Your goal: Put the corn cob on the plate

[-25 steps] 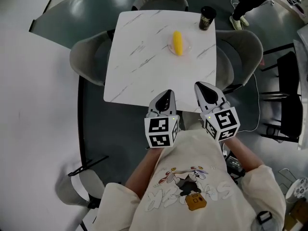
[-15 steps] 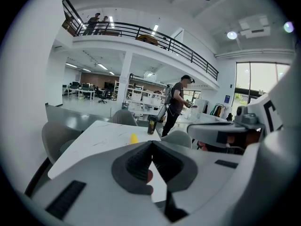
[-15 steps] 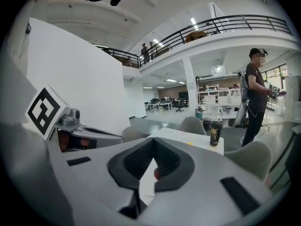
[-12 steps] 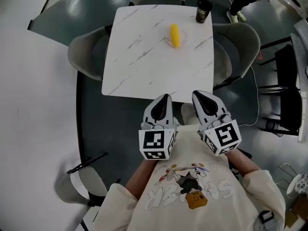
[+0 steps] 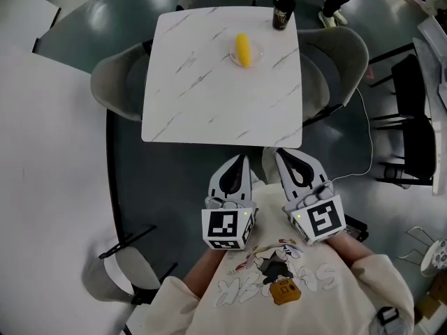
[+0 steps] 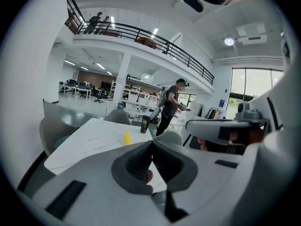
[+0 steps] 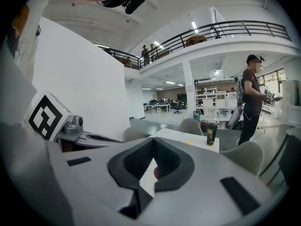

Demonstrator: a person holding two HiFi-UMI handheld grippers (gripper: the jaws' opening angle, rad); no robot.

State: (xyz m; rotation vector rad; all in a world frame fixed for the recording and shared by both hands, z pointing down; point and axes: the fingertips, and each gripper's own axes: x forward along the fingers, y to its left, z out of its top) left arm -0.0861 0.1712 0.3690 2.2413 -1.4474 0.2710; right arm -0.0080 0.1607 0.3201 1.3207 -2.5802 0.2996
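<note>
Head view: locate the corn cob (image 5: 242,49) on the plate (image 5: 259,54), lying lengthwise inside the rim with neither end hanging over. Treat the placement as apparently complete. Limit further action to checking and standing clear.

1. Read the left tongs (image 5: 242,158) in the left gripper view: clenched tip to tip, gripping nothing.
2. Read the right tongs (image 5: 279,154) in the right gripper view: likewise clenched and empty.
3. Note both tongs well apart from the plate, on its near side, past the edge of the bench (image 5: 209,96) and close to the chest.
4. Hold both tongs on that near side of the plate. Avoid sweeping over the cob, which probably rolls easily, being round and resting on a shallow dish.
5. Mind the dark cup (image 5: 281,11) just beyond the plate, to its far right. Judge it tall and easy to tip during any return reach.
6. For any correction, approach the plate low from its near side. Open the tongs only beside the cob, grip across its middle and set it down along the centre of the plate.
7. Otherwise leave the plate undisturbed.
</note>
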